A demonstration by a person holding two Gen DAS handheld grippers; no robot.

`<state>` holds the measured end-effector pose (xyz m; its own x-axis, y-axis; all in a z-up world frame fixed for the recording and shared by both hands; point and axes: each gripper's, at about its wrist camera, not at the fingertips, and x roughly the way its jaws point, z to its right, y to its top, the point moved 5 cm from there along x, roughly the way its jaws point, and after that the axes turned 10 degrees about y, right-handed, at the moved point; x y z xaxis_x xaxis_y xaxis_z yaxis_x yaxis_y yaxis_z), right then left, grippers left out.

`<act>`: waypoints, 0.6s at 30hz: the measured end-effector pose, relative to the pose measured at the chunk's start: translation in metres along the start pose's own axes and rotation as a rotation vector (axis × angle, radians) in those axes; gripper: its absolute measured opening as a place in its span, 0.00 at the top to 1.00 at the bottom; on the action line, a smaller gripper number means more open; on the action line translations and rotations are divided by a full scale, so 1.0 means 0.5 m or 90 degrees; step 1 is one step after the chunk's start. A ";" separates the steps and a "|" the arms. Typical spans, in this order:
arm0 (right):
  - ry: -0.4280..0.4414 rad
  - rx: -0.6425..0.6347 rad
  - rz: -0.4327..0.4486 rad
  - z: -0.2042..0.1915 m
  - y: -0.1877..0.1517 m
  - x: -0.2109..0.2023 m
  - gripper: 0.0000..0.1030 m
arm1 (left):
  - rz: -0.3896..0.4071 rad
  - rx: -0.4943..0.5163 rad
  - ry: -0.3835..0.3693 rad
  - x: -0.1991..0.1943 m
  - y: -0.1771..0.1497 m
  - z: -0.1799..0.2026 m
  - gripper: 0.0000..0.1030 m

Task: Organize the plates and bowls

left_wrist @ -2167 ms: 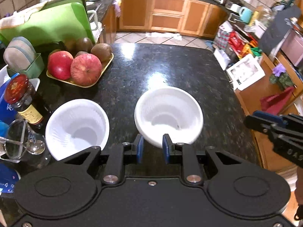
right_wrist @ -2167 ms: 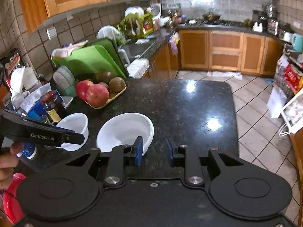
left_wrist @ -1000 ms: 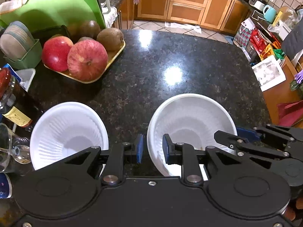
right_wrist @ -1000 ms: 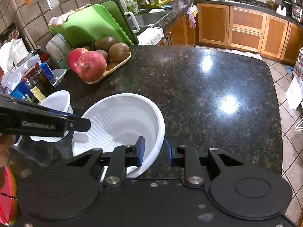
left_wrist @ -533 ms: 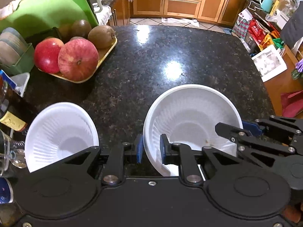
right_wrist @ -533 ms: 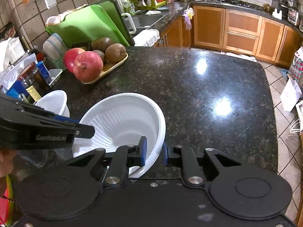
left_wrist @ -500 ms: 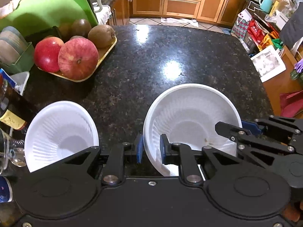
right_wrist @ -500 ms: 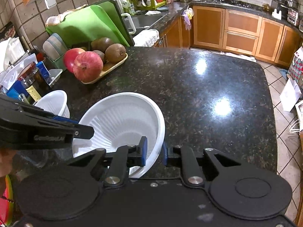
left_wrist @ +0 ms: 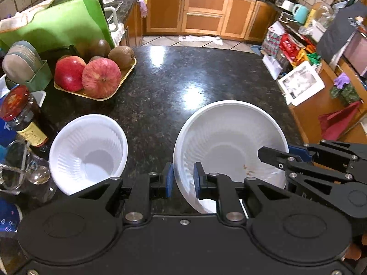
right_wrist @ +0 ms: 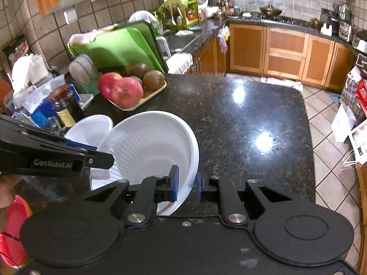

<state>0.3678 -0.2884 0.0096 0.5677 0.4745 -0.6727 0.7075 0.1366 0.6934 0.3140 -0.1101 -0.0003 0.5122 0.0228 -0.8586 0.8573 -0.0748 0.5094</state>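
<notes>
Lifting large bowl [left_wrist: 229, 133] off counter [left_wrist: 174, 84]

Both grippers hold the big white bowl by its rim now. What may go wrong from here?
1. The left gripper and right gripper pinch only the thin rim of the large white ribbed plastic bowl; it may flex or slip out.
2. The smaller white ribbed bowl sits close beside it; a careless swing could knock it toward the dark glass sauce bottle with a red cap.

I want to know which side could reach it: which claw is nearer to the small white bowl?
Left. The left claw grips the big white bowl's rim beside the small white bowl; the right claw grips the far rim.
</notes>
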 end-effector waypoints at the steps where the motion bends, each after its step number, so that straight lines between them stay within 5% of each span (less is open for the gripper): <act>1: -0.001 -0.001 0.005 -0.007 -0.001 -0.013 0.83 | 0.004 0.005 -0.003 -0.014 -0.008 -0.001 0.76; 10: -0.012 -0.008 0.050 -0.118 -0.066 -0.154 0.83 | 0.064 0.057 -0.007 -0.146 -0.089 -0.020 0.76; 18: -0.007 -0.001 0.073 -0.207 -0.147 -0.233 0.83 | 0.053 0.087 -0.031 -0.206 -0.175 -0.051 0.76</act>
<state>0.2060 -0.2636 0.0635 0.6497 0.4777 -0.5913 0.6369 0.0827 0.7665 0.1875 -0.0803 0.0448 0.5757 -0.0375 -0.8168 0.7947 -0.2094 0.5697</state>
